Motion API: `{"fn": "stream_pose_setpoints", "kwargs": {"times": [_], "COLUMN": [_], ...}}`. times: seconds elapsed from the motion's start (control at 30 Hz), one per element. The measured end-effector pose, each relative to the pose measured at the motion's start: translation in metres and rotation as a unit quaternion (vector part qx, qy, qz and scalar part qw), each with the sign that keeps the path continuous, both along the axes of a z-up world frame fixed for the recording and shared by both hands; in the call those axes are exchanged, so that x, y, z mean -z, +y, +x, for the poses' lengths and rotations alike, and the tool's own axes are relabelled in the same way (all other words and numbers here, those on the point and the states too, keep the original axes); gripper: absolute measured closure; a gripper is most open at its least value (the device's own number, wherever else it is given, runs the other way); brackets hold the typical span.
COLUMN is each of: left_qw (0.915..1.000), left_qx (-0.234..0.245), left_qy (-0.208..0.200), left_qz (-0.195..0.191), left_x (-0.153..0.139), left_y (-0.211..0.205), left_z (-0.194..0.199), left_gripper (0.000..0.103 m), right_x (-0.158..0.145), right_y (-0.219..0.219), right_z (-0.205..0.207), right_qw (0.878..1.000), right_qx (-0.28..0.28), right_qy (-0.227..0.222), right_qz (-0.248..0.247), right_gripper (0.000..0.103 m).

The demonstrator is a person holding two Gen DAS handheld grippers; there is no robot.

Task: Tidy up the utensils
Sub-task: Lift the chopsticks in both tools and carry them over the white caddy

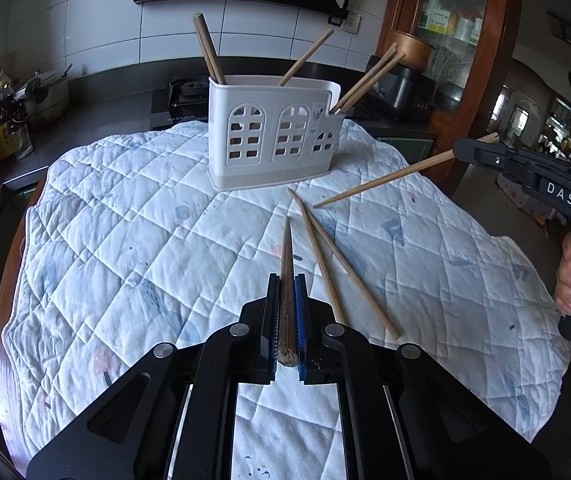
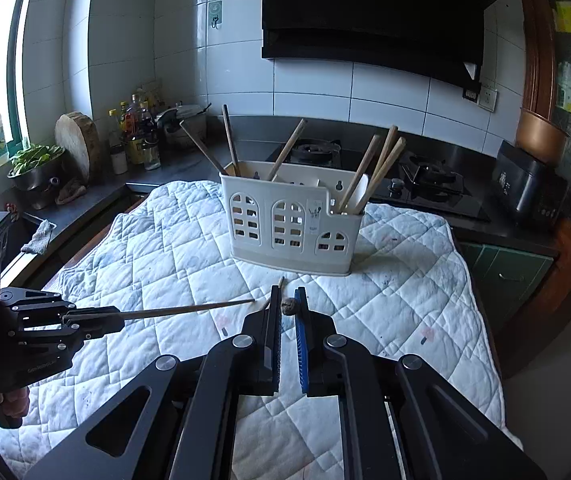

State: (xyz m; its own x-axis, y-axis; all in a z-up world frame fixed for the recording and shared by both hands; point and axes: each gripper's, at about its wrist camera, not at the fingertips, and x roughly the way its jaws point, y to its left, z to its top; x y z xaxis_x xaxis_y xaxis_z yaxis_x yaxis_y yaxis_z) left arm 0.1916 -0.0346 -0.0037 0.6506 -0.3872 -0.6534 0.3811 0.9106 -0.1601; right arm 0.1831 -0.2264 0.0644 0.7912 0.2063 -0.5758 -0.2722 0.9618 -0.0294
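Chopsticks are mid-transfer: the left gripper (image 1: 287,292) jaws pinch one (image 1: 287,264), the right gripper (image 2: 288,300) jaws pinch another (image 1: 381,181), two (image 1: 337,264) lie on the quilted desk (image 1: 125,240), and next each needs tipping upright over the white holder (image 1: 273,136).

Quilted cloth (image 1: 133,240), bottles (image 2: 137,136), cutting board (image 2: 79,146)

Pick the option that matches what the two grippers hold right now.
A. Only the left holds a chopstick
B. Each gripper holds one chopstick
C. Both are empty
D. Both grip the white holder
B: the left gripper is clamped on a dark chopstick lying along its fingers, and the right gripper pinches a lighter chopstick above the quilted cloth.
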Motion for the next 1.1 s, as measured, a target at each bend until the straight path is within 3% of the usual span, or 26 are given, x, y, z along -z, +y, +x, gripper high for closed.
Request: {"fn": "stream_pose_setpoints", "kwargs": {"times": [0.5, 0.7, 0.87, 1.1], "left_qw": [0.9991, 0.9988, 0.9968, 0.9894], "left_qx": [0.025, 0.031, 0.031, 0.013], "left_qy": [-0.029, -0.039, -0.074, -0.145], "left_qz": [0.017, 0.000, -0.003, 0.001], "left_x": [-0.053, -0.089, -0.129, -0.189], "left_y": [-0.004, 0.001, 0.000, -0.008], "left_z": [0.028, 0.045, 0.054, 0.075], "left_gripper": [0.097, 0.097, 0.097, 0.097], "right_x": [-0.078, -0.115, -0.137, -0.143], "right_y": [-0.014, -0.020, -0.018, -0.020], "right_z": [0.049, 0.074, 0.091, 0.119], "right_qw": [1.000, 1.000, 0.999, 0.999], "right_qx": [-0.004, -0.001, 0.009, 0.027], "right_qy": [-0.017, -0.025, -0.039, -0.034], "right_qz": [0.004, 0.012, 0.003, -0.010], "right_gripper": [0.096, 0.096, 0.096, 0.096]}}
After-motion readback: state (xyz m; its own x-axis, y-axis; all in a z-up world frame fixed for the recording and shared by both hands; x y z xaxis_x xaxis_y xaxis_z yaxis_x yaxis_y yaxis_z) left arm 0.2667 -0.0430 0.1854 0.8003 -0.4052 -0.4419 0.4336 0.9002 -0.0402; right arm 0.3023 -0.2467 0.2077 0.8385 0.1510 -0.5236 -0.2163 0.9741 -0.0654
